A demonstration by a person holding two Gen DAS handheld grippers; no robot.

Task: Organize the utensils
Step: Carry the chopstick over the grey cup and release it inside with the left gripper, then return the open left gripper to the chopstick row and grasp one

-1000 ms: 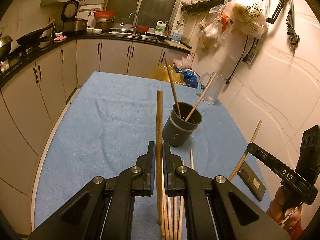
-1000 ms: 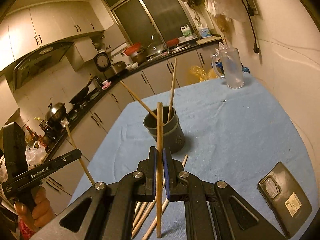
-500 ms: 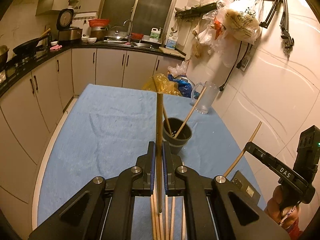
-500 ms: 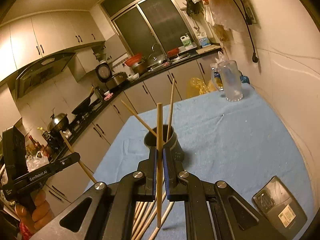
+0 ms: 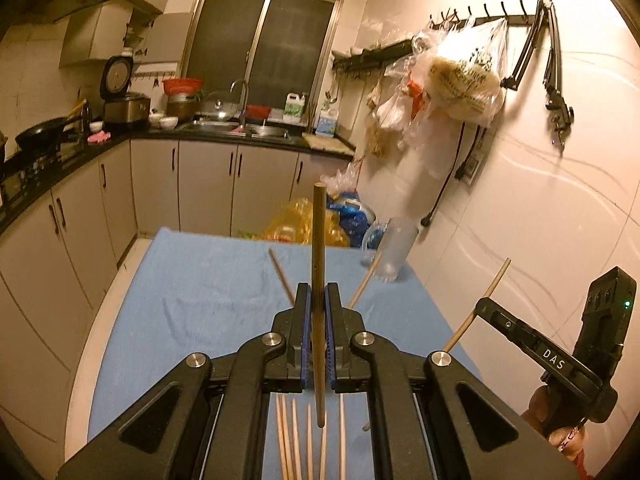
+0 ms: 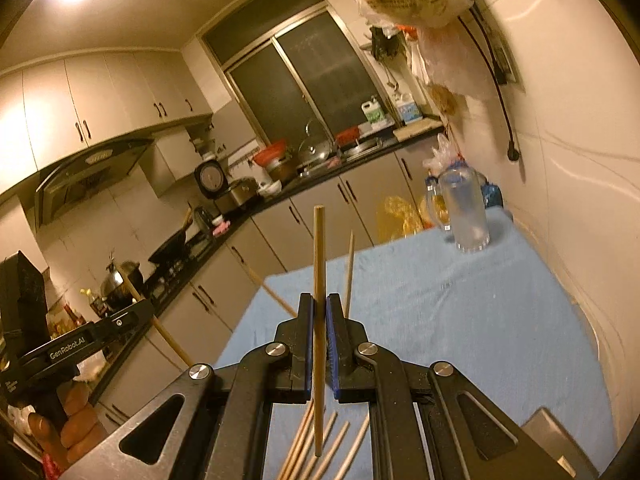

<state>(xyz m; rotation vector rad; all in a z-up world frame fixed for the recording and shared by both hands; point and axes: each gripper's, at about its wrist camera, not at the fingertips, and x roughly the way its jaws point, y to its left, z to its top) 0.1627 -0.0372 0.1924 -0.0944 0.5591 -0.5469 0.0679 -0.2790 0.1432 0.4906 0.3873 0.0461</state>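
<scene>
My left gripper (image 5: 317, 300) is shut on a wooden chopstick (image 5: 319, 248) that stands upright between the blue pads. My right gripper (image 6: 319, 312) is shut on another upright chopstick (image 6: 319, 256). Both are raised above the blue-clothed table (image 5: 200, 296). Several loose chopsticks (image 5: 308, 440) lie on the cloth below the left gripper, and also show in the right wrist view (image 6: 332, 440). The dark holder cup is hidden behind the jaws; only the tips of two chopsticks standing in it show (image 5: 280, 276) (image 6: 349, 272). The right gripper also appears in the left view (image 5: 492, 312).
A clear glass pitcher (image 5: 394, 248) stands at the table's far right corner, close to the wall (image 6: 464, 212). A phone (image 6: 556, 440) lies on the cloth at the near right. Kitchen cabinets and a counter run along the left and back.
Both grippers have lifted and tilted upward with their chopsticks. The holder cup has dropped out of sight behind the jaws and the table looks farther below.
</scene>
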